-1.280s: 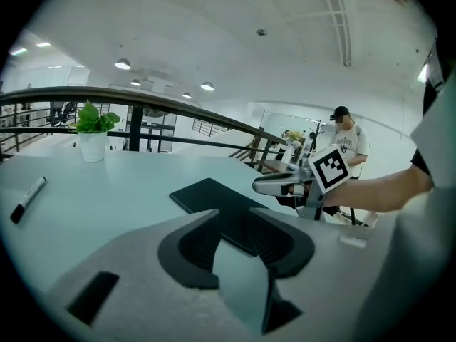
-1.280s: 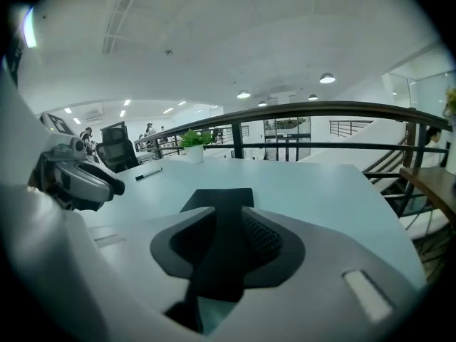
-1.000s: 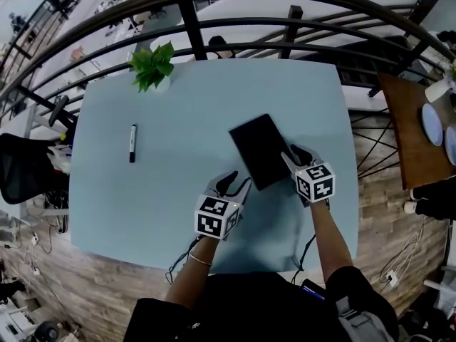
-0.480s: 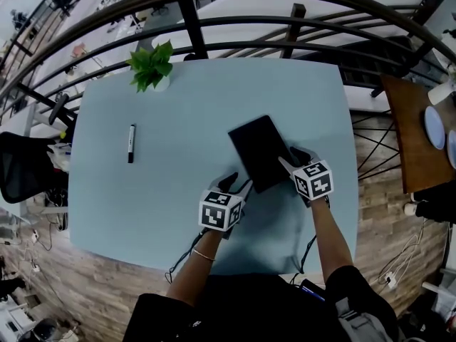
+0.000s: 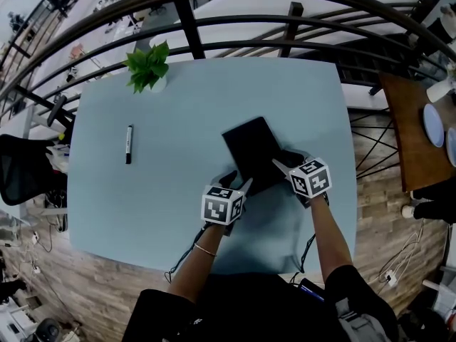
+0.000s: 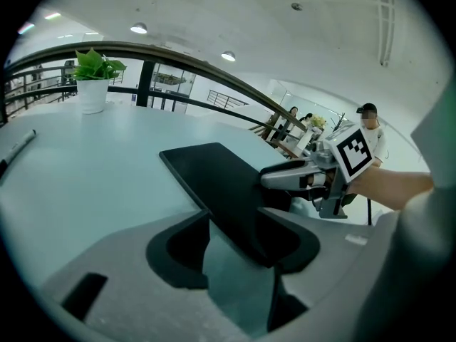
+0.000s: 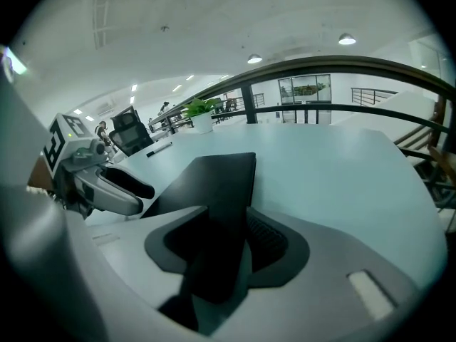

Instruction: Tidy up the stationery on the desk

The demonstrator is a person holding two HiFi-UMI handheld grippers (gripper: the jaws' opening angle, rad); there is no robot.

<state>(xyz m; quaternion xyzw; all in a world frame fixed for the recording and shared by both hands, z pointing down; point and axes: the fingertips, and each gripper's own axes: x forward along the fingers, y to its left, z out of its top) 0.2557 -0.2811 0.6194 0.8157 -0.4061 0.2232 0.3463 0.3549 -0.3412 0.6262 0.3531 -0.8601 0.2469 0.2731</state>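
A black notebook (image 5: 251, 152) lies slanted in the middle of the light blue desk (image 5: 164, 205). My right gripper (image 5: 281, 164) is shut on its near right edge; in the right gripper view the cover (image 7: 221, 180) runs between the jaws. My left gripper (image 5: 237, 184) stands open at the notebook's near left corner, and that corner (image 6: 214, 184) reaches into the gap between the jaws. The notebook's near end looks raised a little off the desk. A black marker pen (image 5: 128, 144) lies alone at the desk's far left.
A small potted plant (image 5: 148, 68) stands at the desk's back left corner. A dark curved railing (image 5: 235, 27) runs behind the desk. A black chair (image 5: 21, 166) is off the left edge, and a wooden side table (image 5: 410, 141) with plates stands to the right.
The notebook has slid left and turned slightly with the right gripper on it. The left gripper has moved right, closer to the notebook's near corner.
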